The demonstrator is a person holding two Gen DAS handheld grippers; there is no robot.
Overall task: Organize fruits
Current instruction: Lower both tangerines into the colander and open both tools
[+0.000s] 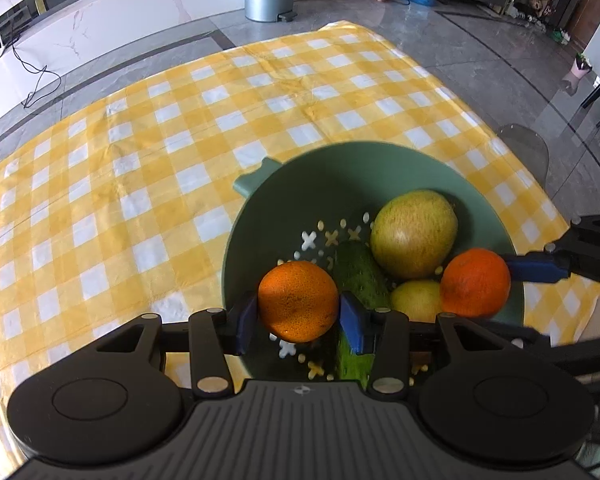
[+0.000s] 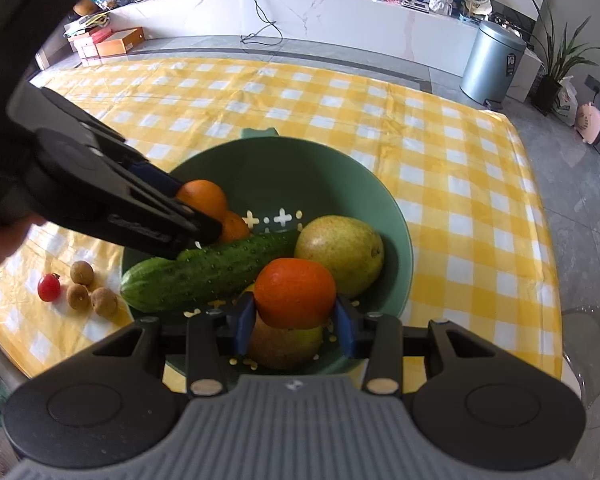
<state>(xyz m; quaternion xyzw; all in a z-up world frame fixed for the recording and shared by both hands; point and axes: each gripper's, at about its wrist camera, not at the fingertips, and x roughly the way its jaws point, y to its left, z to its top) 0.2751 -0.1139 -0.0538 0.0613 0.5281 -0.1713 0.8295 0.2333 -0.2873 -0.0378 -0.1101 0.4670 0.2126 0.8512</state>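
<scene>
Leftmost on the worktop, on the yellow-and-white checked tablecloth (image 2: 440, 152), lie a small red cherry tomato (image 2: 49, 287) and three small brown longans (image 2: 89, 288), close together just left of the round green plastic colander (image 2: 284, 168).

Next, the left claw (image 1: 299, 312) hangs over the near-left part of the colander with its blue pads (image 1: 352, 322) pinching a round orange mandarin (image 1: 298, 300) on both sides. In the right wrist view this same claw (image 2: 204, 210) reaches in from the left, the mandarin between its fingers partly hidden behind the black frame.

Inside the colander a long dark green bumpy cucumber (image 2: 204, 272) lies slantwise across the perforated floor, its pale end toward the near left. To its right a large yellow-green pear (image 2: 342, 254) rests against the far-right wall, and a second yellowish pear (image 2: 280, 346) sits nearer, largely covered.

Farther right, the right claw (image 2: 296, 320) is closed on a second round orange mandarin (image 2: 295, 293), held over the near pear and beside the large one. In the left wrist view that right claw (image 1: 500, 276) enters from the right edge, one blue pad touching its fruit (image 1: 475, 283).

Beyond the worktop stands a silver cylindrical pedal bin (image 2: 492, 62).
</scene>
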